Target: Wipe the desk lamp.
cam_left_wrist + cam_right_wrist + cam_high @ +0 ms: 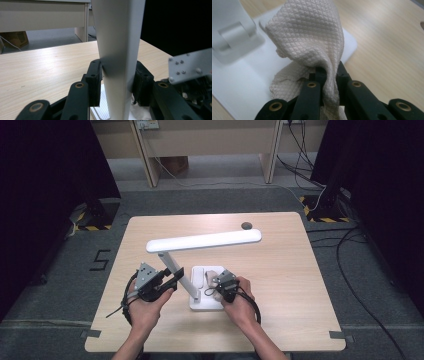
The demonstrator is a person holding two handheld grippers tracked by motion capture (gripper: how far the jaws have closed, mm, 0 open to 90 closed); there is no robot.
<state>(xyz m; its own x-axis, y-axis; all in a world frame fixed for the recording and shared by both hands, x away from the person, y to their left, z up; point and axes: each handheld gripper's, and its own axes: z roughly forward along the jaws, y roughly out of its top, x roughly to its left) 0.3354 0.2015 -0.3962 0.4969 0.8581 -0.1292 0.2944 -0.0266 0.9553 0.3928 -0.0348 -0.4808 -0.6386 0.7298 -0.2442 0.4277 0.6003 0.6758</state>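
The left gripper (pixel 172 281) has its fingers (pixel 93 77) closed on the slanted stem (pixel 177 270) of the one white desk lamp (pixel 205 241); in the left gripper view the stem (pixel 117 50) runs up between the two black pads, one pressing on each side of it. The right gripper (pixel 218 282) pinches a beige cloth (pixel 212 277): in the right gripper view the cloth (pixel 309 37) is clamped between the fingers (pixel 318 75), which stand nearly closed, and its bunched, waffle-textured end rises past their tips over the lamp's white base (pixel 242 82).

There is one lamp, one cloth, and two grippers, one in each hand.

The lamp stands on the tabletop (pixel 280 270), toward the person's edge. Its flat base (pixel 206 302) lies between the two hands. The stem leans from the base up and toward the left of the high view. The long light bar on top lies roughly level, its long axis running left to right across the tabletop, with the right end slightly farther from the person. The cloth sits at the base's right side, touching it.
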